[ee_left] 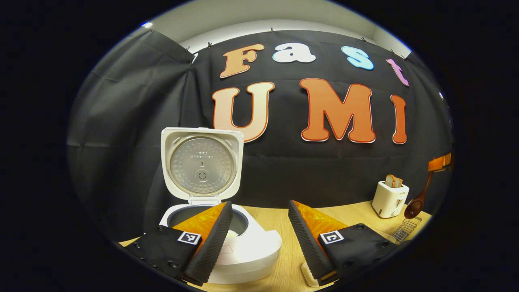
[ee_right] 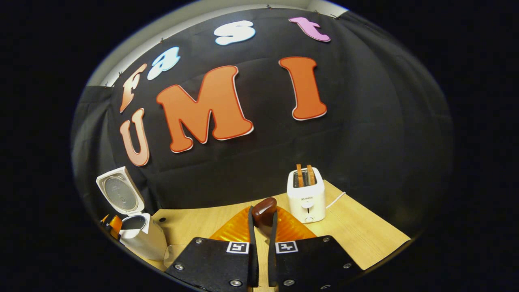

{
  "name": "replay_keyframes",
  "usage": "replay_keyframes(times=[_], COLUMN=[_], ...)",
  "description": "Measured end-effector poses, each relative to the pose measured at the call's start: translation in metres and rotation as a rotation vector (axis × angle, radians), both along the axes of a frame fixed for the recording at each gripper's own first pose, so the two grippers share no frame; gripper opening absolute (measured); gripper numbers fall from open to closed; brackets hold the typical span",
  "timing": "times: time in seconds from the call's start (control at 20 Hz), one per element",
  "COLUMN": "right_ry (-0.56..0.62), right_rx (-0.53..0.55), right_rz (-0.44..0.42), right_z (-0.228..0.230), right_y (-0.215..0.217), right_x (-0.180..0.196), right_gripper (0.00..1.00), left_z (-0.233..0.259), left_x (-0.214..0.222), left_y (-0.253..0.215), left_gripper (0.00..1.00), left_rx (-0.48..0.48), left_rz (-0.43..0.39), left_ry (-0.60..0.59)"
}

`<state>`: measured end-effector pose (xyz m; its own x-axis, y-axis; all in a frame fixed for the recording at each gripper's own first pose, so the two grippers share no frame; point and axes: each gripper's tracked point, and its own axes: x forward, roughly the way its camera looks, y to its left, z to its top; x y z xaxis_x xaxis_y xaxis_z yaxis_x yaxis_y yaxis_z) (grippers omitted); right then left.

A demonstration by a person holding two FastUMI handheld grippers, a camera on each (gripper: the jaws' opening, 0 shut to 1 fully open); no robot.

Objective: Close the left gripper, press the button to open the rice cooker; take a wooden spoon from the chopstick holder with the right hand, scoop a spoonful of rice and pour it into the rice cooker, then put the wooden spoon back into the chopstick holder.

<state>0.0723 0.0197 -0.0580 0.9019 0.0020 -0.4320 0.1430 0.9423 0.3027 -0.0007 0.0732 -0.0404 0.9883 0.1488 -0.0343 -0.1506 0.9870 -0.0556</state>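
Tabletop (ee_left: 279,227): rice cooker (ee_left: 227,243) open, left gripper (ee_left: 260,214) wide, right gripper (ee_right: 262,217) pinching wooden spoon (ee_right: 264,211).

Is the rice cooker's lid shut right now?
No, the rice cooker has its lid standing upright, so the inner pot is open in the left gripper view.

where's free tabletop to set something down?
Bare wood lies between the open rice cooker and the toaster, and on the table right of the toaster toward its corner. It is crowded by the wire rack under the wooden spoon, held in the right gripper.
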Motion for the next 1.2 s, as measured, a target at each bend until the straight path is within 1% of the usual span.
replay_keyframes(times=[0.05, 0.1, 0.2, 0.35, 0.55, 0.9, 0.95, 1.1, 1.2], right_ry=[0.014, 0.021, 0.037, 0.059, 0.11, 0.169, 0.157, 0.15, 0.143], right_rx=[0.008, 0.012, 0.02, 0.066, 0.11, 0.21, 0.214, 0.222, 0.233], right_rz=[-0.012, -0.029, -0.047, -0.087, -0.137, -0.165, -0.179, -0.178, -0.181], right_z=[-0.008, -0.013, -0.021, -0.033, -0.063, -0.088, -0.088, -0.087, -0.088], right_y=[-0.002, -0.006, -0.011, -0.02, -0.026, -0.027, -0.029, -0.032, -0.036], right_x=[-0.004, -0.008, -0.014, -0.019, -0.024, -0.035, -0.033, -0.038, -0.038], right_gripper=[0.09, 0.09, 0.09, 0.09, 0.09, 0.09, 0.09, 0.1, 0.12], left_z=[-0.001, -0.002, -0.003, -0.006, -0.011, -0.012, -0.014, -0.012, -0.011], left_x=[0.001, 0.002, 0.004, 0.007, 0.011, 0.013, 0.013, 0.014, 0.014], left_y=[-0.004, -0.007, -0.012, -0.018, -0.023, -0.026, -0.026, -0.029, -0.031], left_gripper=[0.91, 0.89, 0.91, 0.89, 0.89, 0.89, 0.89, 0.89, 0.89], left_rx=[0.001, 0.004, 0.01, 0.017, 0.025, 0.032, 0.032, 0.035, 0.036], left_rz=[-0.006, -0.013, -0.021, -0.03, -0.034, -0.031, -0.031, -0.032, -0.035], left_ry=[0.004, 0.007, 0.013, 0.023, 0.04, 0.048, 0.051, 0.051, 0.049])
